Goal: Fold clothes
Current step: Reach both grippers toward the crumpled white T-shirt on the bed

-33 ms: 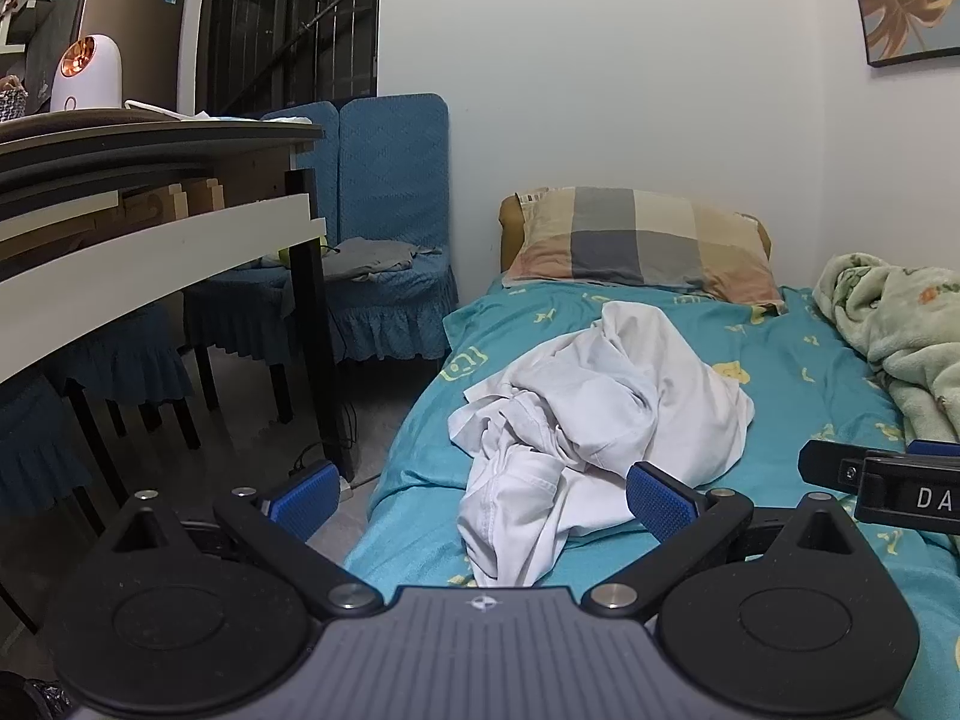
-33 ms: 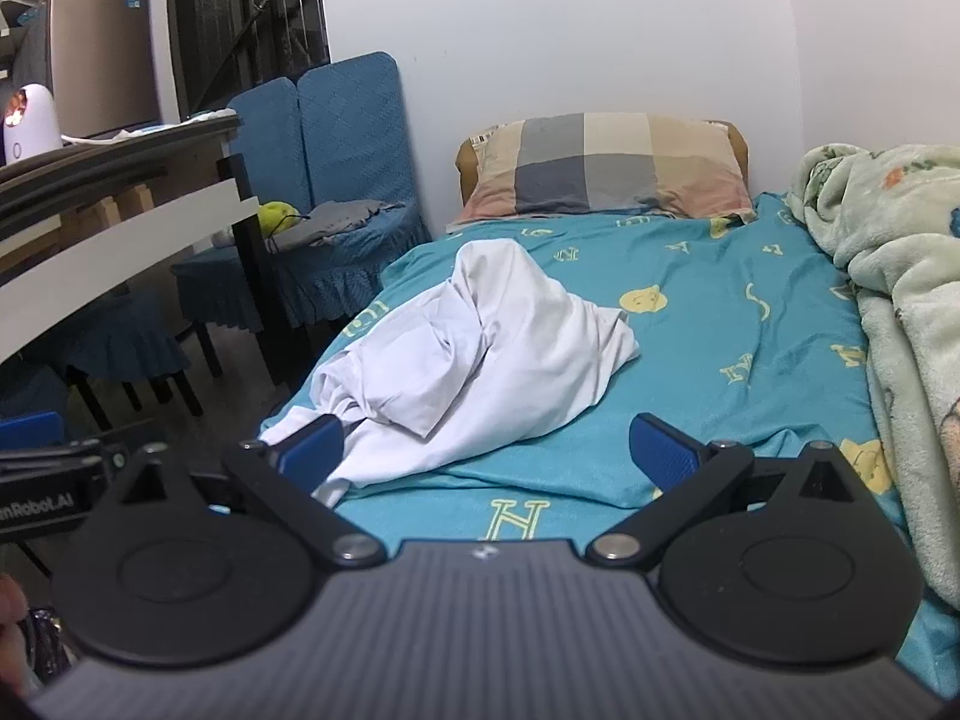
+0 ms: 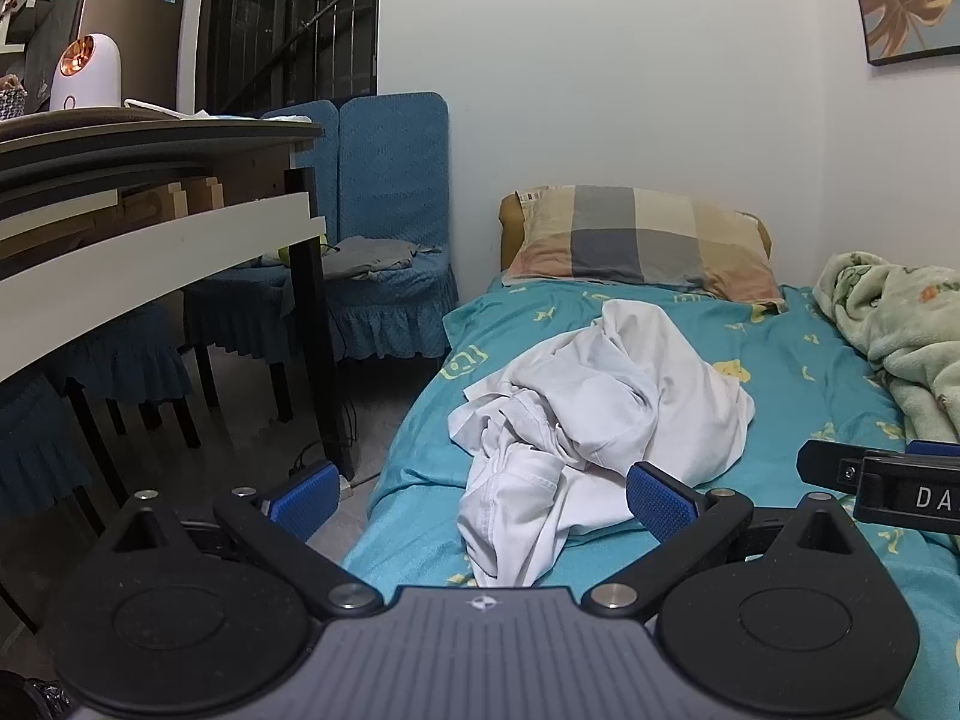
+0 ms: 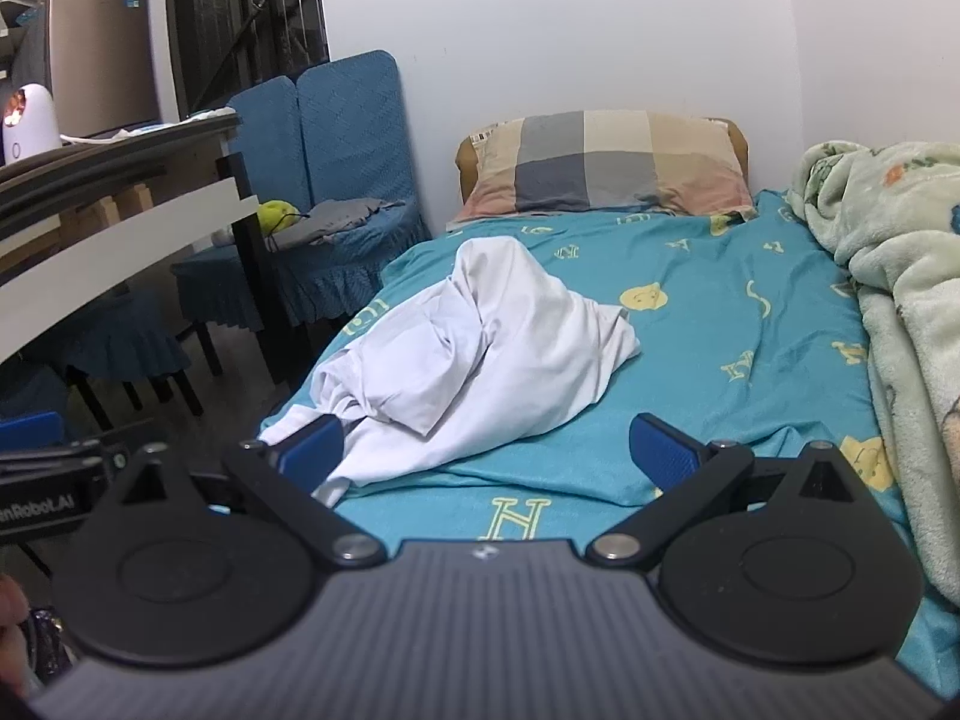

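Observation:
A crumpled white garment lies in a heap on the teal bed sheet, near the bed's left edge; it also shows in the right wrist view. My left gripper is open and empty, hovering just short of the garment's near end. My right gripper is open and empty, above the sheet to the right of the garment, its left finger near the garment's hem. The right gripper's body shows at the right edge of the left wrist view.
A checked pillow lies at the bed's head. A pale green blanket is bunched along the right side. A wooden table and blue-covered chairs stand left of the bed, with cables on the floor.

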The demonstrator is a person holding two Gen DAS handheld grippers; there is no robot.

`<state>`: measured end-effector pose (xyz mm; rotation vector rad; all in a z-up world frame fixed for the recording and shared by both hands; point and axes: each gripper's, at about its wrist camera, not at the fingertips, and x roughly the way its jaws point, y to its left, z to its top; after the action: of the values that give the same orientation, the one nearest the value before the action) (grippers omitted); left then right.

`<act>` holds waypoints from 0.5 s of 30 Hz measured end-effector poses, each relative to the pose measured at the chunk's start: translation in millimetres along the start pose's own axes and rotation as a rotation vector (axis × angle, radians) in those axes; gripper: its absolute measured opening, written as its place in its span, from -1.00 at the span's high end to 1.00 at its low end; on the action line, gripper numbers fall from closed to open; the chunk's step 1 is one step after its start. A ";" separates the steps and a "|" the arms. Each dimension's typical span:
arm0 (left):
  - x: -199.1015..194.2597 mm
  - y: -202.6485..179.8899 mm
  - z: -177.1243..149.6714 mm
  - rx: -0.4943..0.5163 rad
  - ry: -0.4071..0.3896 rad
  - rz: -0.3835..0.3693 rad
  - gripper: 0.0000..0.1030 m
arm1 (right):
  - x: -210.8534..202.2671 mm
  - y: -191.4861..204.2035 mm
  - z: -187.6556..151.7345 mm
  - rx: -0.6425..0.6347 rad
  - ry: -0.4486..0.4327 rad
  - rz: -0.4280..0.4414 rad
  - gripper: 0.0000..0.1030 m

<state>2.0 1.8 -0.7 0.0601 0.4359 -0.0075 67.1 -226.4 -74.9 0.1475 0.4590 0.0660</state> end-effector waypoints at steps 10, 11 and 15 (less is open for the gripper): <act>13.5 11.5 0.5 0.006 0.015 -0.042 -0.99 | 2.3 7.7 -1.5 -0.010 -0.017 -0.007 -1.00; 17.5 10.8 0.0 0.007 0.018 -0.047 -0.99 | 4.5 8.6 -3.8 -0.008 -0.017 -0.009 -1.00; 24.0 7.5 -1.3 0.012 0.023 -0.053 -0.99 | 7.4 0.8 1.1 0.012 0.006 0.014 -1.00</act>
<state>23.3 9.5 -11.6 0.0601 0.4603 -0.0619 74.3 -225.0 -77.1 0.1628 0.4643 0.0770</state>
